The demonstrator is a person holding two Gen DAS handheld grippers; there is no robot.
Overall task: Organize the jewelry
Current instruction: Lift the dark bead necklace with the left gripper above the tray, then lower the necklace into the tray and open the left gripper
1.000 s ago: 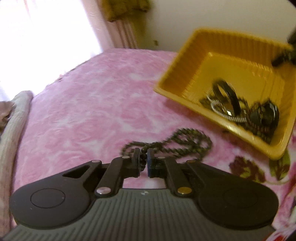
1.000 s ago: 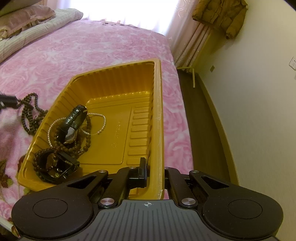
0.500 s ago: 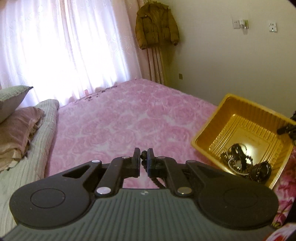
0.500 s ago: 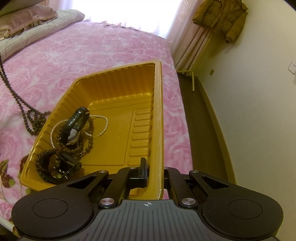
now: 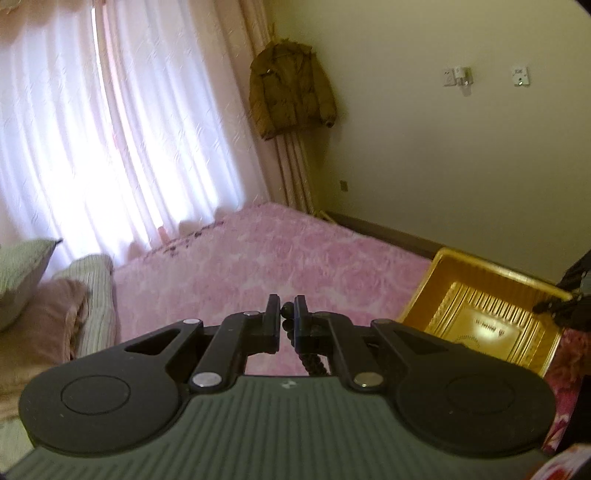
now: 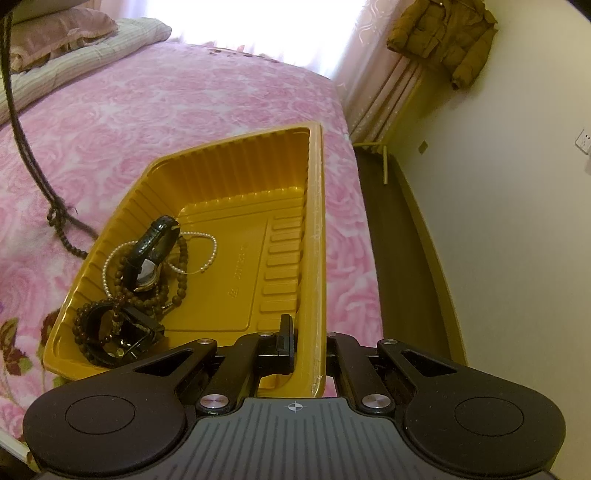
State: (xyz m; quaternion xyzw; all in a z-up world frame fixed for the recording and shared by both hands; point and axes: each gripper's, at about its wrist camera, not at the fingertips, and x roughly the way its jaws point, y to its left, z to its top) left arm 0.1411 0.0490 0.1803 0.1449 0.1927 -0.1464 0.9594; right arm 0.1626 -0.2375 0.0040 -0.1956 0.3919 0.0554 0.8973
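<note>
Lifting off the pink bedspread (image 6: 221,110), the bead necklace (image 5: 313,360) now hangs pinched in the left gripper (image 5: 285,314), ready for the yellow tray (image 6: 316,229), whose rim the right gripper (image 6: 308,345) clamps.

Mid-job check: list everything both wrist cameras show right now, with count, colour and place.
Tray: one, yellow, on the bed, right edge clamped.
Long bead necklace: one, dark brown, hanging taut, its low end on the bedspread left of the tray.
Pearl strand: one, white, in the tray.
Watch: one, black strap, in the tray.
Bead bracelets: several, brown, in the tray; exact count unclear.
Bedspread: one, pink floral.
Pillows: two or more, at the head.
Jacket: one, mustard, hanging by the curtain.
Left hand-held gripper: shut on the necklace.
Right hand-held gripper: shut on the tray.
</note>
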